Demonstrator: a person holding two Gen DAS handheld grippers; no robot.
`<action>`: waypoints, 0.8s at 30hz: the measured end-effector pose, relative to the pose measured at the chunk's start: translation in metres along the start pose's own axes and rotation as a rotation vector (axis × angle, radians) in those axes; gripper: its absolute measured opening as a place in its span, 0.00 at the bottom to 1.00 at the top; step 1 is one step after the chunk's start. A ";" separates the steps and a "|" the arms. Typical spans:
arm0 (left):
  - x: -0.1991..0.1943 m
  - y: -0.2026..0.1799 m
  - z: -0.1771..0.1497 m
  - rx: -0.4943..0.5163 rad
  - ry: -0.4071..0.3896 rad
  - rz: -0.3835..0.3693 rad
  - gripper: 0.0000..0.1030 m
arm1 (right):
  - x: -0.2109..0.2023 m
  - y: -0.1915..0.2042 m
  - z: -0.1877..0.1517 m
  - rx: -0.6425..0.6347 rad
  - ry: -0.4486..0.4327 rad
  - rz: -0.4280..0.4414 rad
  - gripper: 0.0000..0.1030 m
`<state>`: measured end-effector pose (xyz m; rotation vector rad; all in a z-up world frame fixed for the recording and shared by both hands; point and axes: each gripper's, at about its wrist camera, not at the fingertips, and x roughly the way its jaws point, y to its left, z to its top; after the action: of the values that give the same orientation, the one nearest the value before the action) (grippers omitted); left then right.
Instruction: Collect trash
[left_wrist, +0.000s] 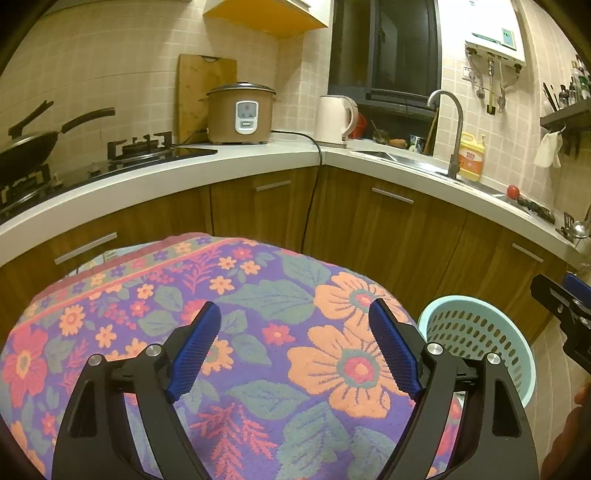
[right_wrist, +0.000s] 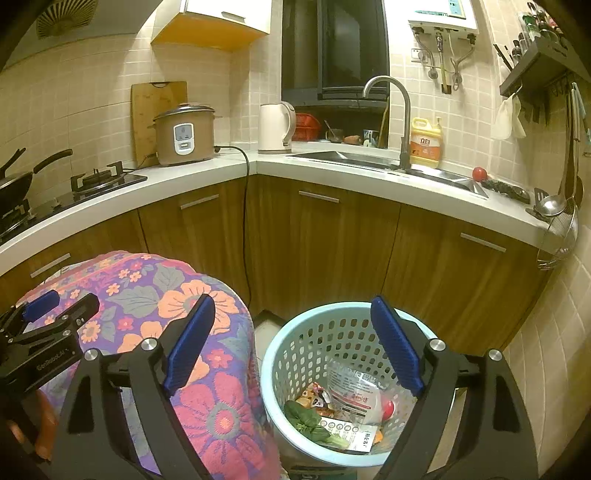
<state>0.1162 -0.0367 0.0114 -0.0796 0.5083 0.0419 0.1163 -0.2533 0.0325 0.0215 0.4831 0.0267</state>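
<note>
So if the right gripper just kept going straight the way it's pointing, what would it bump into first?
Most likely the light blue basket: the open right gripper frames its near rim and the trash inside, though depth is hard to judge.

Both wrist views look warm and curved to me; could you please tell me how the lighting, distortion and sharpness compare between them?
Left wrist view: yellowish indoor light, strong fisheye bending of the countertop, dark vignette corners, floral cloth sharp. Right wrist view: same warm cast and barrel bend, window black, basket and its trash sharp, a soft sheen on the clear wrapper.
</note>
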 end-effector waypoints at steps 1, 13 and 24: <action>0.000 0.000 0.000 0.000 -0.001 0.003 0.78 | 0.000 0.000 0.000 0.001 0.001 0.003 0.80; 0.001 0.003 0.000 -0.012 -0.002 0.018 0.81 | 0.005 -0.002 -0.002 0.006 0.008 0.002 0.81; 0.001 0.003 0.000 -0.011 -0.001 0.021 0.82 | 0.007 -0.006 -0.004 0.022 0.018 0.020 0.81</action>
<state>0.1167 -0.0338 0.0112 -0.0855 0.5075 0.0652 0.1203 -0.2588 0.0254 0.0473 0.5010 0.0409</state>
